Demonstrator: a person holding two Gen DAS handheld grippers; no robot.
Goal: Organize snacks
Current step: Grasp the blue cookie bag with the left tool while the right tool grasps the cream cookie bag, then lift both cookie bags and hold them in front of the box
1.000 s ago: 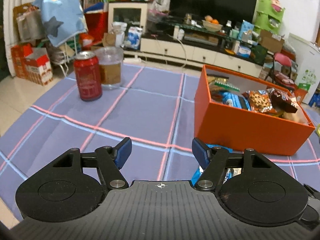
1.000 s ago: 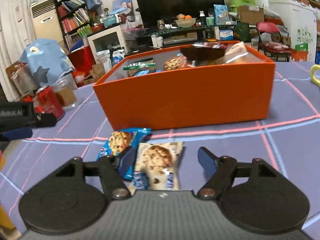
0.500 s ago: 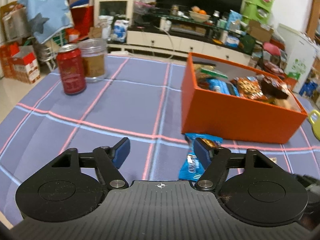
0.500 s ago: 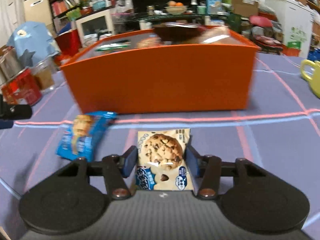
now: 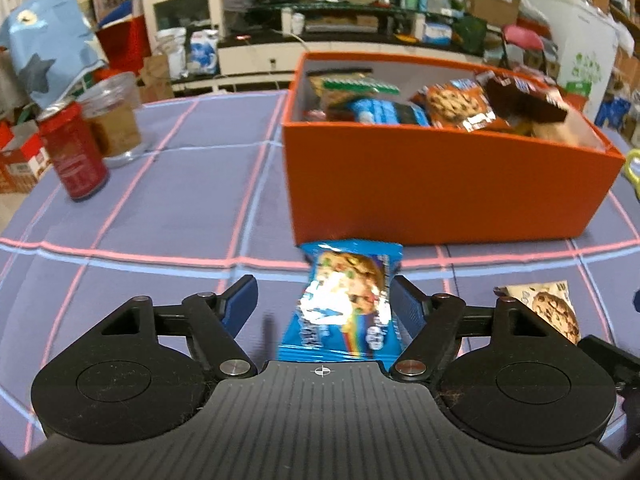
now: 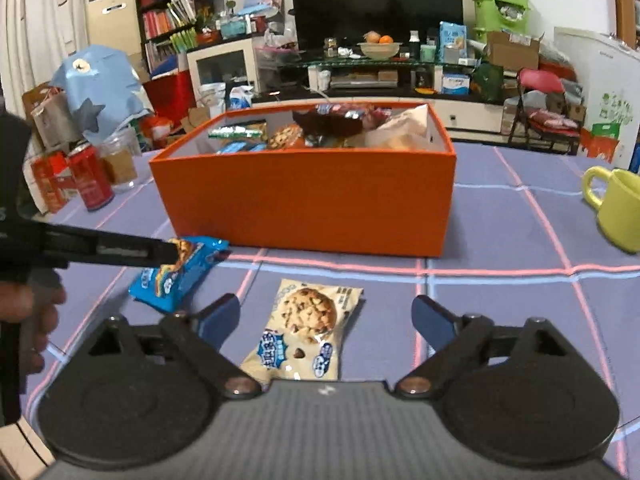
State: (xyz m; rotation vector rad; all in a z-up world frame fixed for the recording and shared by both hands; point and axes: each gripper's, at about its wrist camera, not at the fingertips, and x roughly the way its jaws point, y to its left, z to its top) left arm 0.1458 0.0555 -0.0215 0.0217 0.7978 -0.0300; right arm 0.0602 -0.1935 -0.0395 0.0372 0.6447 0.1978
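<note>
The left claw stands apart over the table, its jaws either side of a blue cookie packet; the right-hand pad looks to be at the packet's edge, the left-hand pad is clear of it, so nothing is clamped; the packet lies flat just in front of the orange box, which is full of snack packets. The right claw is opening, its jaws wide apart; a cream cookie packet lies on the table between them, touched by neither pad. In the right wrist view the left claw's fingers reach in from the left over the blue packet. A red can and a clear jar stand well apart to the left of the box; a yellow-green mug stands to its right.
</note>
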